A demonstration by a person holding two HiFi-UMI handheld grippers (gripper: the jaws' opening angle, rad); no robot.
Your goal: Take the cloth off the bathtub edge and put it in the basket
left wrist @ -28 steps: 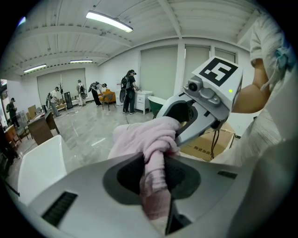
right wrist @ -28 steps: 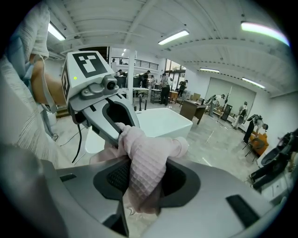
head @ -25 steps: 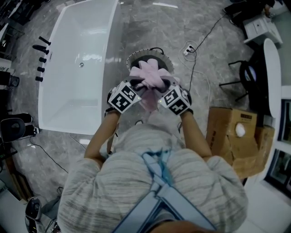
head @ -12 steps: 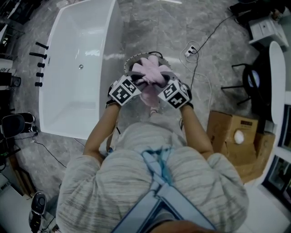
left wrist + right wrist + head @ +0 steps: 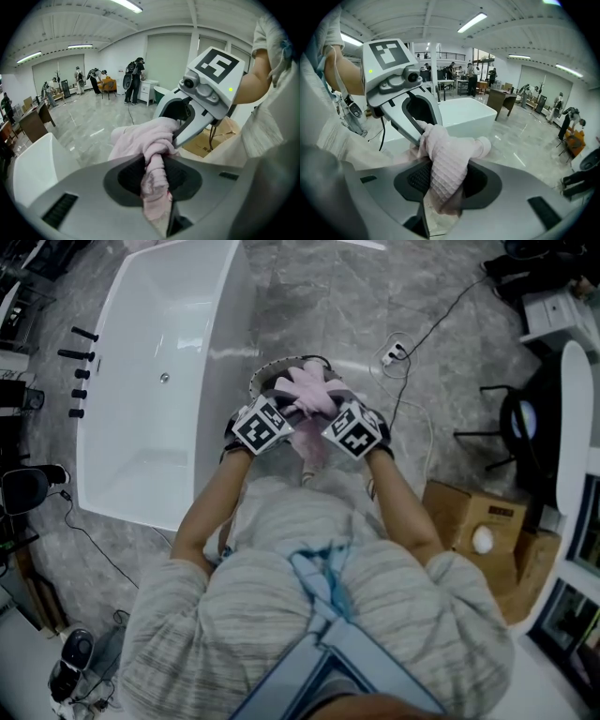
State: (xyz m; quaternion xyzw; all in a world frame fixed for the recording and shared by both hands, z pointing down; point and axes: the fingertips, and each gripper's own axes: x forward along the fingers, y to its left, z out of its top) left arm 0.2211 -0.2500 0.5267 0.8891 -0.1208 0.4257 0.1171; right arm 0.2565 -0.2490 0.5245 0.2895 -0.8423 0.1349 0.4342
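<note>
Since a second ago, the left hand-held gripper (image 5: 287, 412) and right hand-held gripper (image 5: 327, 414), both clamped on the pink cloth (image 5: 309, 390), have sunk closer to the basket (image 5: 260, 380). The cloth hangs bunched just above the basket's middle.

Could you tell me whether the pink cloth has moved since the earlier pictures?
Yes. In the head view the cloth has shifted up the picture, farther over the basket on the floor, and it now hides more of the basket's opening than before.
</note>
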